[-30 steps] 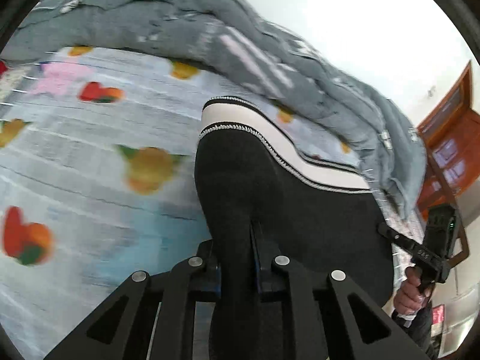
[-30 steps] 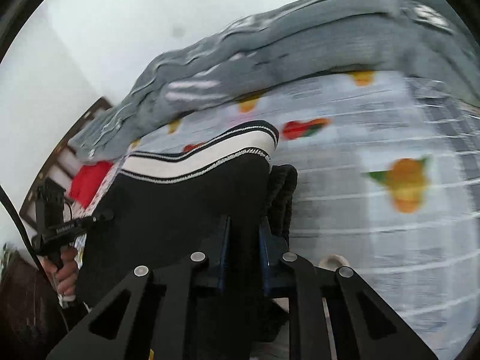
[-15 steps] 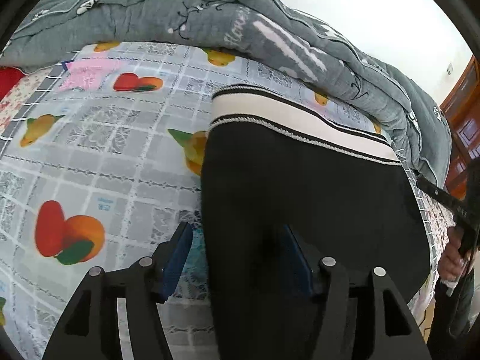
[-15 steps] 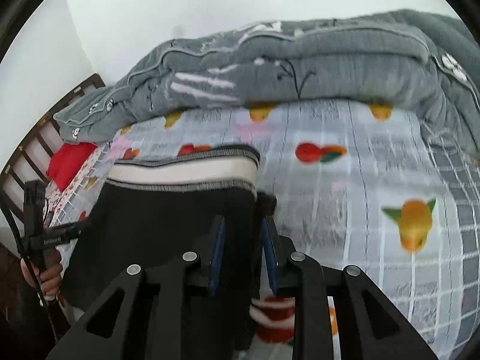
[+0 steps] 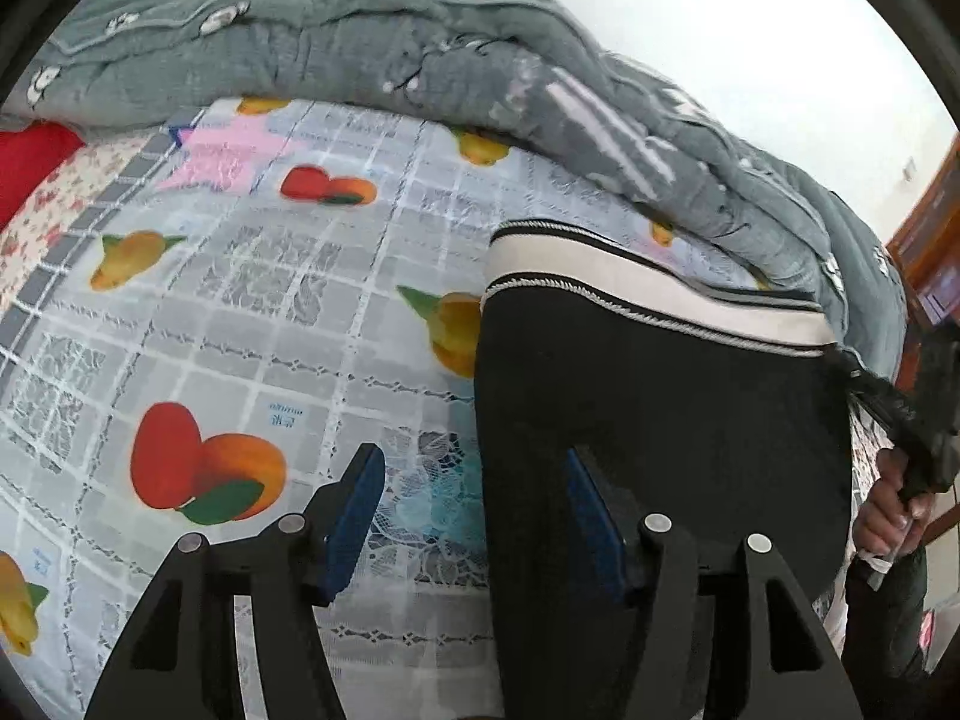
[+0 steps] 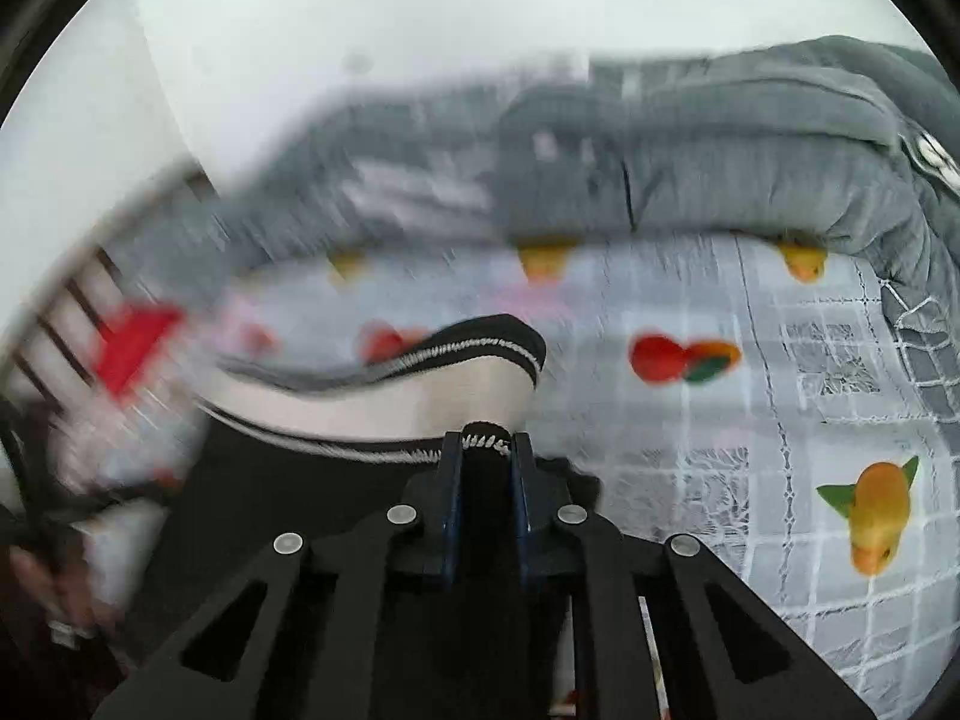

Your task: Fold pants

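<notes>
Black pants (image 5: 654, 420) lie on the fruit-print bedsheet (image 5: 252, 324), white waistband (image 5: 636, 294) at the far end. The left gripper (image 5: 474, 498) gapes, its pads astride the fabric's left edge, gripping nothing. The right gripper (image 6: 486, 468), just closing, pinches the waistband's near edge. Beyond lies a grey quilt (image 5: 372, 48).
</notes>
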{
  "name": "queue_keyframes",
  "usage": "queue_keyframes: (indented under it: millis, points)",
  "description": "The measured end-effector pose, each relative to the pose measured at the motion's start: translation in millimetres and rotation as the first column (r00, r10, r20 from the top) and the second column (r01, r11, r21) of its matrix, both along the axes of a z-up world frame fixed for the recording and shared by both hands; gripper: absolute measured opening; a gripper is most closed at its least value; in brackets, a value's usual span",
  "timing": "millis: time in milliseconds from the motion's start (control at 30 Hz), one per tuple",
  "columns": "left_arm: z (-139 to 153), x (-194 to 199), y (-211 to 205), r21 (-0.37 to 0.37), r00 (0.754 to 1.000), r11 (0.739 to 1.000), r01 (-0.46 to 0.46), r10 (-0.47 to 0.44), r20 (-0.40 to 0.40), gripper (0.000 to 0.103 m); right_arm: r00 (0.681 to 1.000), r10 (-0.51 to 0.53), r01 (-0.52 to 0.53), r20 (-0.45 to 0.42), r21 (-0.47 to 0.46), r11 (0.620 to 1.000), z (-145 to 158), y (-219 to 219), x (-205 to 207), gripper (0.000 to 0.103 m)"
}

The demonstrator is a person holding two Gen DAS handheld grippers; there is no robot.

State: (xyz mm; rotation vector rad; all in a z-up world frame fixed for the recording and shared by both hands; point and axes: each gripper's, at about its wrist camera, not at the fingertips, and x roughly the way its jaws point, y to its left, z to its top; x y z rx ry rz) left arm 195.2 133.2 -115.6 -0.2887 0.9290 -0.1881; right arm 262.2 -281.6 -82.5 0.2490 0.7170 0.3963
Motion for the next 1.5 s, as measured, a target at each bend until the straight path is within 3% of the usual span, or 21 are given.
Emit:
queue_keyframes:
  millis: [33, 100, 200, 300, 333, 400, 467, 533, 633, 767, 967, 1500]
  points:
    - [2, -1, -1, 0.000, 1.000, 1.000, 0.006, -0.006, 0.007, 0.060, 1.000, -0.014, 0.014, 0.007, 0.030, 0.999, 2, -7, -5, 0.014]
    - [6, 1, -8, 0.001, 1.000, 1.000, 0.019, -0.019, 0.021, 0.060, 0.998, -0.057, 0.057, -0.008, -0.030, 0.998, -6, -10, -10, 0.014]
    - [12, 9, -25, 0.017, 0.999, 0.999, 0.039, -0.040, 0.031, 0.060, 0.985, -0.093, 0.069, -0.148, -0.158, 0.985, -45, -3, 6, 0.019]
    - [26, 19, -47, 0.052, 0.994, 0.996, 0.071, -0.076, 0.085, 0.060, 0.988, -0.109, 0.092, -0.111, -0.146, 0.985, -18, -8, -1, 0.021]
    - [30, 26, -56, 0.073, 0.992, 0.994, 0.077, -0.084, 0.097, 0.060, 0.991, -0.122, 0.112, -0.063, -0.138, 0.984, -4, -6, -4, 0.023]
    - [37, 42, -74, 0.104, 0.988, 0.991, 0.082, -0.095, 0.121, 0.060, 0.994, -0.106, 0.111, 0.034, -0.175, 0.978, 17, 11, -8, 0.044]
    - [39, 54, -90, 0.125, 0.983, 0.988, 0.097, -0.114, 0.145, 0.060, 0.996, -0.049, 0.067, 0.076, -0.262, 0.963, 19, 39, -3, 0.044]
    - [28, 71, -107, 0.186, 0.982, 0.978, 0.089, -0.118, 0.149, 0.060, 0.998, -0.038, 0.055, 0.059, -0.316, 0.947, 6, 57, 9, 0.044]
    - [-7, 91, -116, 0.267, 0.994, 0.962, 0.055, -0.079, 0.081, 0.060, 0.996, -0.077, 0.057, -0.041, -0.365, 0.929, -40, 66, 34, 0.044]
    - [-22, 94, -107, 0.218, 0.994, 0.975, 0.045, -0.065, 0.087, 0.062, 0.994, -0.084, 0.059, -0.067, -0.319, 0.946, -48, 58, 43, 0.044]
    - [-26, 92, -118, 0.275, 0.991, 0.960, 0.047, -0.078, 0.105, 0.067, 0.995, -0.095, 0.077, -0.028, -0.388, 0.918, -52, 72, 39, 0.044]
    - [-28, 89, -113, 0.262, 0.989, 0.964, 0.038, -0.074, 0.129, 0.069, 0.995, -0.096, 0.086, -0.003, -0.420, 0.903, -53, 76, 35, 0.046]
